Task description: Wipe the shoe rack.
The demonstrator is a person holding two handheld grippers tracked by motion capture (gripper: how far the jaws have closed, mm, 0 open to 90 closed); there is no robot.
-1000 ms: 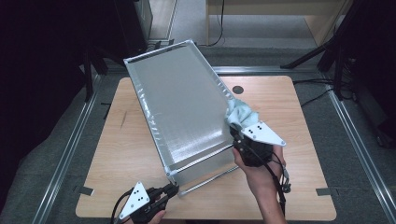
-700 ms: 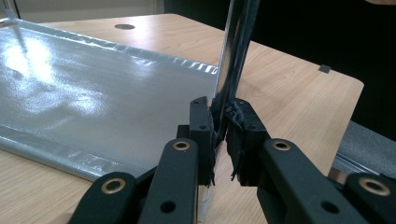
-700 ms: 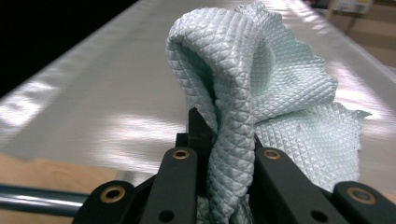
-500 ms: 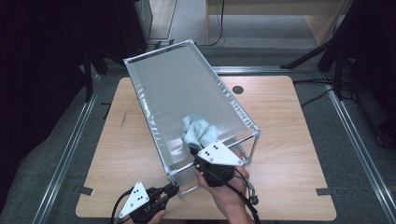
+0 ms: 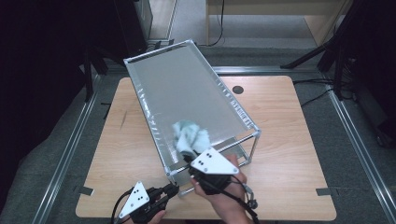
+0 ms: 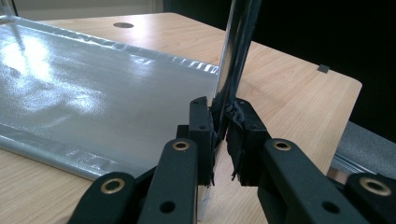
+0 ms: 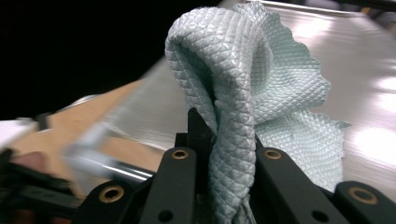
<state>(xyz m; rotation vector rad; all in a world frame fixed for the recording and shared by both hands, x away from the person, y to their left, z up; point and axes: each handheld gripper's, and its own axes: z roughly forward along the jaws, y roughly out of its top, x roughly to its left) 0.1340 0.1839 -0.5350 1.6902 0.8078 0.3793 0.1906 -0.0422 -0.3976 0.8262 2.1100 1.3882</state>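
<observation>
Since earlier: right gripper [image 5: 189, 156] carried cloth [image 5: 189, 137] from frame's far edge to near corner | high view: cloth lies on silver sheet [image 5: 187, 93] just ahead of its jaws | left gripper view: left gripper [image 6: 219, 128] clamped on frame post [image 6: 236, 51] | right gripper view: jaws pinch cloth, bunched above them.

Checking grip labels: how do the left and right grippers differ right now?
The left gripper is clamped on a metal frame post at the near corner of the rack; the right gripper is clamped on a pale blue cloth. The left sits low by the table edge; the right is above the silver panel, with the cloth on its near end. Shared: both are shut on something, black jaws.
</observation>
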